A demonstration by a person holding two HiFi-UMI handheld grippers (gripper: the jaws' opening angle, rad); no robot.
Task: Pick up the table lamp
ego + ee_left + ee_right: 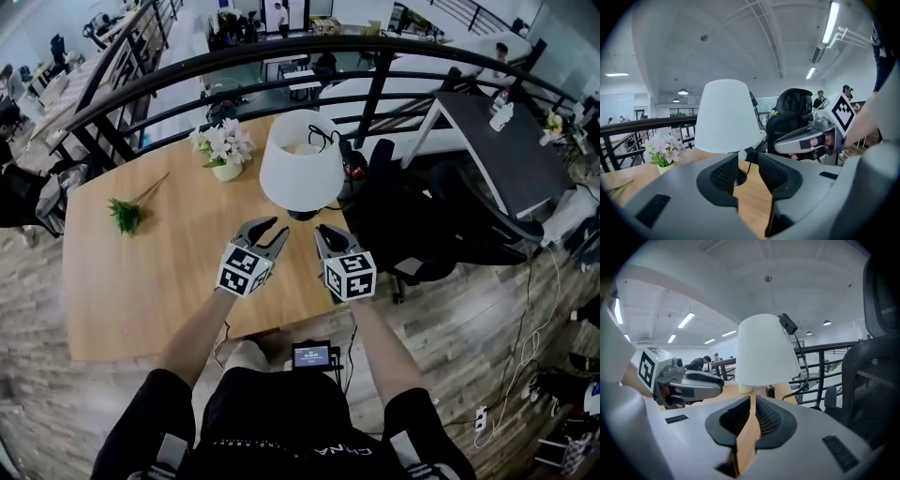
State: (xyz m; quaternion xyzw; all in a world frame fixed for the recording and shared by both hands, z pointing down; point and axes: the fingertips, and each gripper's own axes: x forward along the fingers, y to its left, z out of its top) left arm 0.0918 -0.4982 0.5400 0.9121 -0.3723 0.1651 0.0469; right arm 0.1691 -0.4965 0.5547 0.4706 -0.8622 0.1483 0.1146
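Observation:
A table lamp with a white shade (300, 169) and a small dark base (302, 215) stands near the far right edge of the wooden table (141, 291). Both grippers hover just in front of it, side by side, pointing at the lamp. My left gripper (277, 228) is open and nothing is between its fingers; the lamp (727, 117) stands just beyond its jaws (747, 161). My right gripper (322, 230) is shut and empty, with the lamp (766, 352) a short way ahead of its tips (753, 401). A black cable runs from the lamp over the table's far edge.
A small pot of pale flowers (225, 150) stands left of the lamp, and a green sprig (125, 214) lies further left. A black office chair (412, 216) stands by the table's right edge. A dark railing (281, 56) runs behind the table.

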